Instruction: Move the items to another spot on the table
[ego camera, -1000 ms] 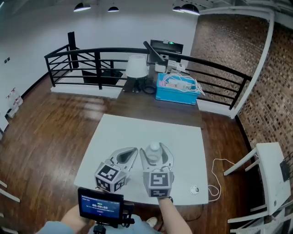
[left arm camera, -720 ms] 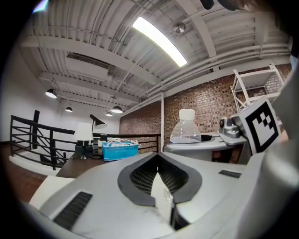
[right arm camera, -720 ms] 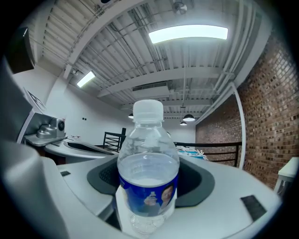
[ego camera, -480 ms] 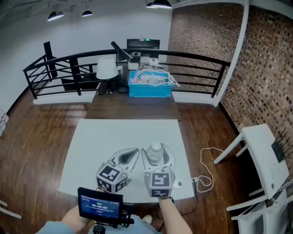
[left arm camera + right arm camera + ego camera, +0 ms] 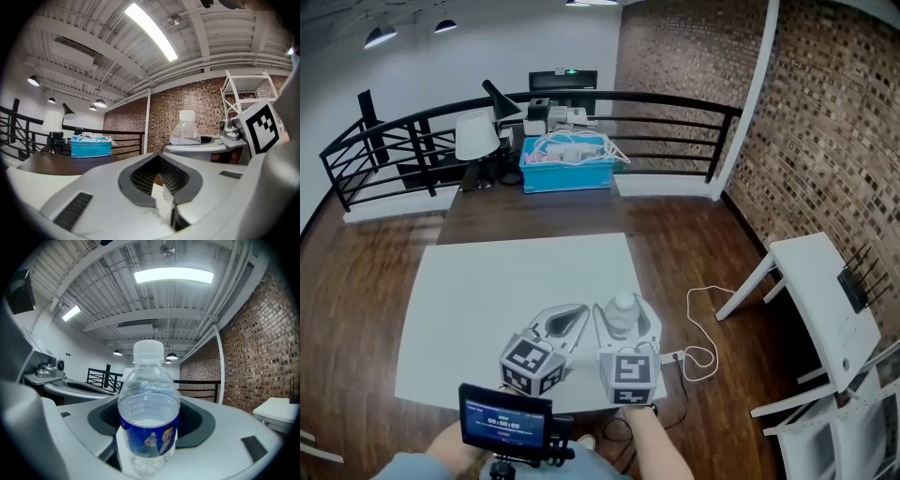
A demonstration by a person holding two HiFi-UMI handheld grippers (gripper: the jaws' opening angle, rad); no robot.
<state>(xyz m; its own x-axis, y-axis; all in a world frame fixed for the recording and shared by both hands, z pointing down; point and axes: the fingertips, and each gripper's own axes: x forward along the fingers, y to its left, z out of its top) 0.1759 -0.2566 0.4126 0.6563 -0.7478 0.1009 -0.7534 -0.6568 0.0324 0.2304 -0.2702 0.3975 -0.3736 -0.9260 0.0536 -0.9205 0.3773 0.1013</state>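
A clear water bottle with a white cap and a blue label stands upright between the jaws of my right gripper, which is shut on it. In the right gripper view the bottle fills the middle, partly full of water, with the pads against its sides. My left gripper hangs just left of it, shut, with nothing clearly held. The left gripper view shows its jaws closed and the bottle to the right. Both grippers hover over the front right corner of the white table.
A blue bin of white cables and a white lamp sit on a dark table beyond the white one, by a black railing. A white cable lies on the wood floor; white furniture stands at right.
The head view has swung right, so the table and the bin have slid left in the picture. Both grippers and the bottle keep their places in the frame.
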